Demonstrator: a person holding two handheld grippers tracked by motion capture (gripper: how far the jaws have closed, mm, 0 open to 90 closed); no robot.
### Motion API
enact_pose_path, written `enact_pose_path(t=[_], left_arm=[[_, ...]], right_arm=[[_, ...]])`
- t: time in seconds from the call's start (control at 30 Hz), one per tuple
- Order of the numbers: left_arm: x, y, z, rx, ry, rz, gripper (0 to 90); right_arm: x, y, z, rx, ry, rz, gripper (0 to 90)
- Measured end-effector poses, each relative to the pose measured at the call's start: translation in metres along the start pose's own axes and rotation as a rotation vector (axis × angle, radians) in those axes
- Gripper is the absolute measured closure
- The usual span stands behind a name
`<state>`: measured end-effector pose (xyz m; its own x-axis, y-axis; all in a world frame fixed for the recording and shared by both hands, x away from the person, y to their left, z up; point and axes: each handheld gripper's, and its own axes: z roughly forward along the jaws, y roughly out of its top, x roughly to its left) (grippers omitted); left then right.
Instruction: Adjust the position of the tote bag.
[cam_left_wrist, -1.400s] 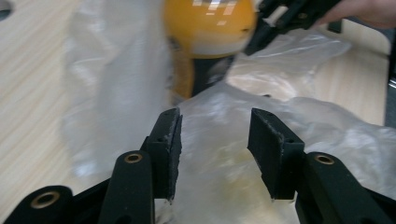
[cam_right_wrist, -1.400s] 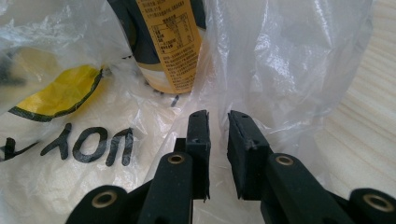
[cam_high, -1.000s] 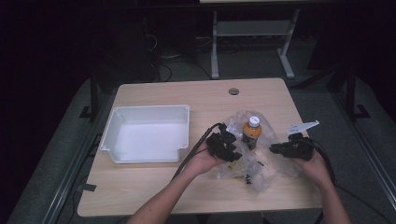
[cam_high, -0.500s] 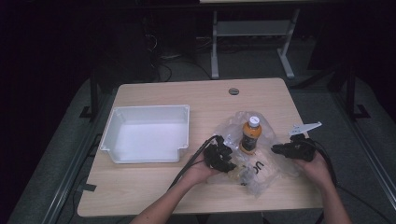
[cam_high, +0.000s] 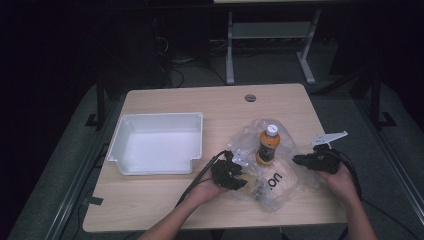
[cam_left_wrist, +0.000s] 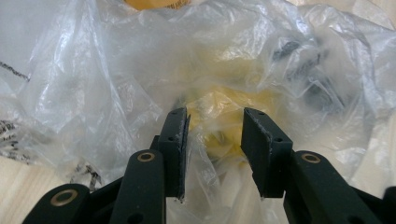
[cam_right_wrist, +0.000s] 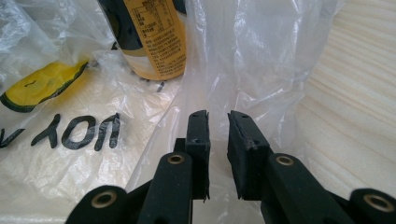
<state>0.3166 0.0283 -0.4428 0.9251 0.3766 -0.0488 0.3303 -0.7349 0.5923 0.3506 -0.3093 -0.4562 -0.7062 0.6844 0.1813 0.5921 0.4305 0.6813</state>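
Note:
A crumpled clear plastic bag lies on the near right of the wooden table. An orange drink bottle with a white cap stands upright in it. My left gripper sits at the bag's left edge. In the left gripper view it is open, with the bag's film and something yellow just ahead. My right gripper is at the bag's right edge. Its jaws stand narrowly open over the film, near the bottle's label.
A white, empty plastic tray stands on the left half of the table. A round grommet sits near the far edge. Black lettering and a yellow patch mark the bag. Dark floor and a metal frame lie beyond.
My left gripper has drawn back from beside the bottle toward the near edge, along the bag's left side. The bag and bottle shifted slightly. The right gripper has barely moved.

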Motion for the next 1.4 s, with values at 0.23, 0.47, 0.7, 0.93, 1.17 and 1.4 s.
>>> enact_pose_path(t=[0.23, 0.47, 0.7, 0.93, 1.17, 1.4], left_arm=[[-0.001, -0.008, -0.006, -0.023, 0.011, 0.005, 60.9], [0.0, -0.008, -0.019, -0.064, -0.002, -0.011, 58.1], [-0.005, -0.008, -0.033, -0.113, -0.001, -0.018, 54.7], [-0.009, -0.004, -0.051, -0.155, -0.012, -0.005, 54.0], [-0.008, 0.0, -0.055, -0.168, -0.016, -0.008, 53.3], [-0.01, 0.005, -0.06, -0.17, -0.024, 0.0, 51.9]], right_arm=[[0.004, 0.001, -0.003, -0.009, -0.006, -0.011, 76.4], [0.007, 0.002, -0.01, -0.028, 0.001, -0.01, 70.5], [0.019, 0.012, -0.021, -0.057, -0.006, -0.075, 66.7], [0.027, 0.021, -0.034, -0.096, -0.011, -0.097, 59.7], [0.036, 0.032, -0.036, -0.117, 0.03, -0.128, 54.0], [0.043, 0.04, -0.031, -0.1, 0.052, -0.159, 51.0]])
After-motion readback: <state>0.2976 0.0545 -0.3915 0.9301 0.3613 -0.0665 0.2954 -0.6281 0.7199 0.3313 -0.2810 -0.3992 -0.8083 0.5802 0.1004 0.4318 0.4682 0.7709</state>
